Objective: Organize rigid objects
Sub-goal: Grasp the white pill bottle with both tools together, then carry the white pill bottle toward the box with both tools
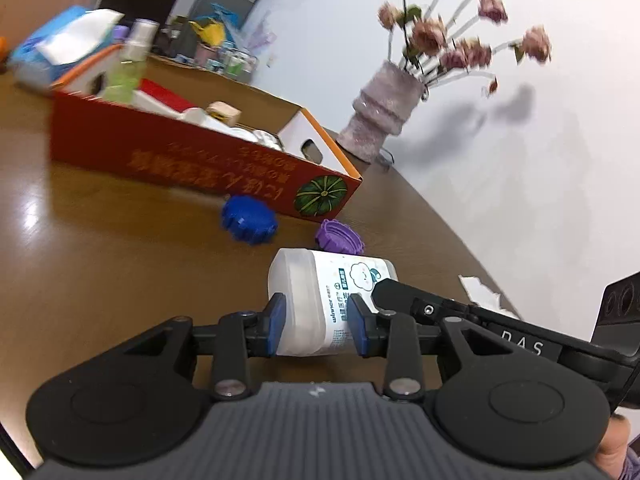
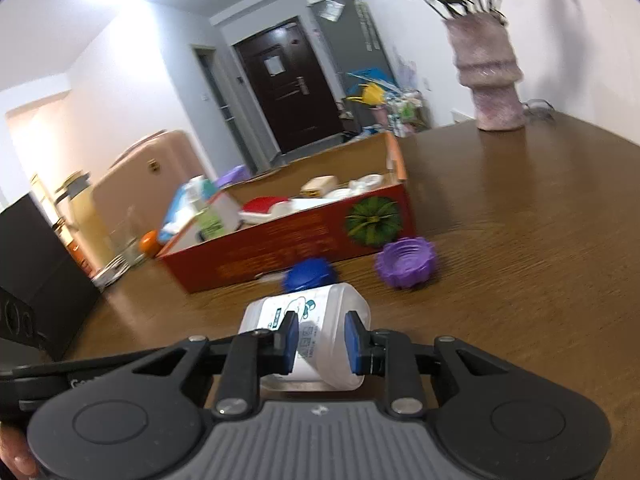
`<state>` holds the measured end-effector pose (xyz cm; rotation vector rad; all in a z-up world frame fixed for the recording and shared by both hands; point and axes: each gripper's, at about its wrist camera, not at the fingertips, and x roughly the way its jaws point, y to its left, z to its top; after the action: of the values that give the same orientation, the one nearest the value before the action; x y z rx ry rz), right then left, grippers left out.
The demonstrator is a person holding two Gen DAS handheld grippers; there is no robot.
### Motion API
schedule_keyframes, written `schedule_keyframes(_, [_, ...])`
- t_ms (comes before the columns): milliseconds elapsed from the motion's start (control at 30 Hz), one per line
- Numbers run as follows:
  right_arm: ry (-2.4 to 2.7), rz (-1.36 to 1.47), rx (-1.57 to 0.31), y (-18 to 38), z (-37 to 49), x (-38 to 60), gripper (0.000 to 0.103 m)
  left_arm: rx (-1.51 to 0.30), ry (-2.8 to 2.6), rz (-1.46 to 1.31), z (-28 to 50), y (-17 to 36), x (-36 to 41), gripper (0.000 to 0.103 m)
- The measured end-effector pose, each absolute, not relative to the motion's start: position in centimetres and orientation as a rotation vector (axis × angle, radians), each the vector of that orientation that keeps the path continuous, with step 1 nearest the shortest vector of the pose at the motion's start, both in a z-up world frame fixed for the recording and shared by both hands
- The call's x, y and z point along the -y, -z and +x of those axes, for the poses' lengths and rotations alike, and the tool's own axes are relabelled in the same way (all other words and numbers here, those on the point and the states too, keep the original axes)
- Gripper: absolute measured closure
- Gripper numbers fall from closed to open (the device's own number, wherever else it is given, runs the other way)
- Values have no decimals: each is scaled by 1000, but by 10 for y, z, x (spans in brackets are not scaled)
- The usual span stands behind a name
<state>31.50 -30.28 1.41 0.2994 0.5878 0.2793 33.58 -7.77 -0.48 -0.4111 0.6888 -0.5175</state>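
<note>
A white plastic bottle (image 1: 320, 280) with a printed label lies on its side on the brown table (image 1: 100, 260). My left gripper (image 1: 317, 326) is shut on it, one blue pad pressing each side. My right gripper (image 2: 322, 342) is shut on the same bottle (image 2: 316, 308) from the other end, and one of its black fingers (image 1: 400, 294) shows at the bottle in the left wrist view. A blue ridged cap (image 1: 249, 219) and a purple ridged cap (image 1: 339, 237) lie just beyond the bottle, in front of a red open box (image 1: 192, 156) that holds several items.
A grey vase (image 1: 380, 116) of dried flowers stands past the box near the wall. A scrap of white paper (image 1: 480, 290) lies at the table edge. A tissue box (image 1: 56, 52) and bottles sit behind the red box. Bare tabletop (image 2: 520, 240) stretches right of the purple cap (image 2: 406, 264).
</note>
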Motion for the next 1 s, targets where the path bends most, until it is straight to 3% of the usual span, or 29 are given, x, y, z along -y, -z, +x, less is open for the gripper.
schedule_keyframes(567, [-381,205,-470,-66,213,247,79,-516,456,-459,220,-45,20,69])
schedule_keyframes(1000, [-371,157,-366,-106,258,229,78,-439,481,-398,271,-89,12,69])
